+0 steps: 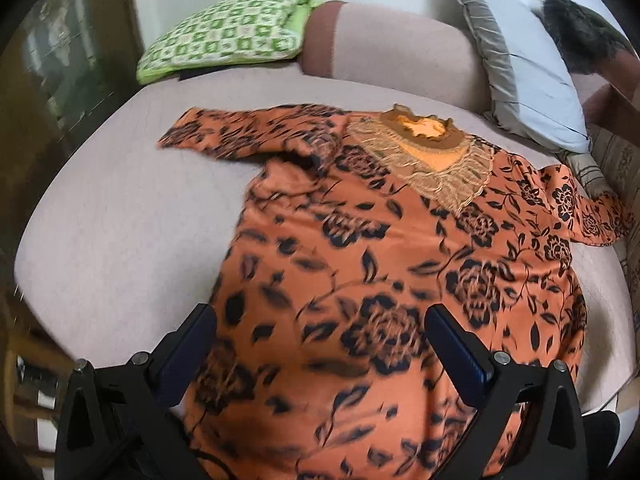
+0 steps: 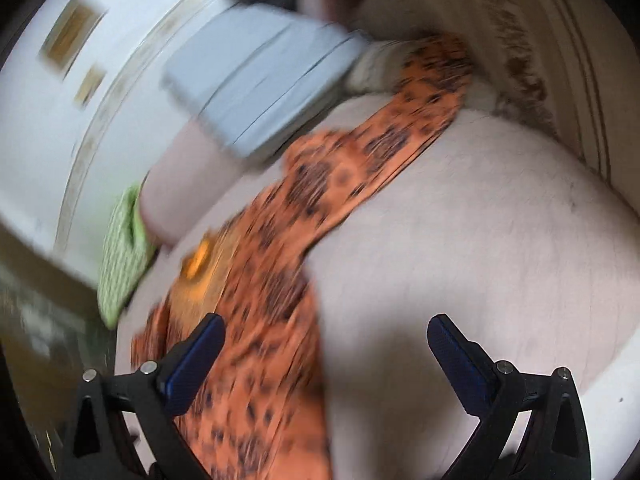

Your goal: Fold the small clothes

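My left gripper point(image 1: 320, 320) hangs over the lower body of the orange floral top point(image 1: 400, 260), jaws wide apart, nothing between them. My right gripper point(image 2: 326, 330) sits tilted, jaws equally spread and empty, its left finger over the top point(image 2: 280, 280) and its right over bare cover; this view is smeared. The top lies spread on the pale pink sofa seat point(image 1: 120, 220), sleeves out to both sides. Behind it, left to right: a green checked cushion point(image 1: 224, 32), the sofa back, a grey pillow point(image 1: 528, 68).
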`<state>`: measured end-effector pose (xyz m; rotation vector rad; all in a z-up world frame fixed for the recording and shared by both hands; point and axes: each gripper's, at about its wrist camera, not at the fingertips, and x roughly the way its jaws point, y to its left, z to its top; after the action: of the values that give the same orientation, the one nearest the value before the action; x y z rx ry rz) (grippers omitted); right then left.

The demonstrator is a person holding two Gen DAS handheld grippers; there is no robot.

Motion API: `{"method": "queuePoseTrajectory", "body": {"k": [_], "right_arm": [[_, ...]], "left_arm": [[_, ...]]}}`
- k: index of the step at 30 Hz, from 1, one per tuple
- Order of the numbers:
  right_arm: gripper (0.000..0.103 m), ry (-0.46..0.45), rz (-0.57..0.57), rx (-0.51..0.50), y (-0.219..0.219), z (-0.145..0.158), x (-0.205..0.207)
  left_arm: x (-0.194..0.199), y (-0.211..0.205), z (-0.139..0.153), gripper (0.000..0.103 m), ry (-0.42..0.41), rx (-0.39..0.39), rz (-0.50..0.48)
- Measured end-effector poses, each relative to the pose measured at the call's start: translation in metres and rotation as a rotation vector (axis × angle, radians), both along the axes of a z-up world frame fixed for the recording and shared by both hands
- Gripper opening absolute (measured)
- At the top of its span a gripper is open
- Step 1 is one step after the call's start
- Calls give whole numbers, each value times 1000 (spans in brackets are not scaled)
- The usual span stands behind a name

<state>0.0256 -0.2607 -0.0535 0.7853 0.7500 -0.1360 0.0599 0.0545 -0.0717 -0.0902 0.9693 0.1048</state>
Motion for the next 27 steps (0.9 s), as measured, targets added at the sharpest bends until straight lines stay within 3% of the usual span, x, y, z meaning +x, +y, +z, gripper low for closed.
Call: {"method": "queuePoseTrajectory", "body": {"k": [5,11,14,15,16,17,18,19,20,21,24,27], "right_arm": [[77,46,-173,-35,-86,-14,72],[77,106,-313,-202,-147,-26,158],[77,194,-358,-173,-167,-55,188],[74,222,-384,-154,-173,-65,194],[67,244,-411,-127,-178,-74,197],[64,245,-435,-139,-180,-75,198],[64,255,-430,-151,-180,-75,203],[51,270,-409,-172,-179,-73,209],[11,276,-378,-184,-178,-71,215],[5,257,-344,-185,-175,-63,221],[5,155,-257,-235,-141,-23,231],[5,3,-97,-293,-69,35,247]], "left_arm": [[43,-16,-21,103,8,27,-51],[87,-19,-33,103,-69,35,-53],[109,-21,-66,103,20,48,-77],[117,-22,-85,103,99,62,-92],[117,-21,-93,103,90,62,-112],[110,-19,-88,103,23,54,-118],[109,-18,-87,103,23,40,-113],[111,-16,-88,103,39,31,-113],[111,-15,-89,103,41,26,-113],[111,-15,-88,103,39,23,-113],[109,-14,-87,103,29,25,-126],[108,-14,-88,103,21,7,-135]]}}
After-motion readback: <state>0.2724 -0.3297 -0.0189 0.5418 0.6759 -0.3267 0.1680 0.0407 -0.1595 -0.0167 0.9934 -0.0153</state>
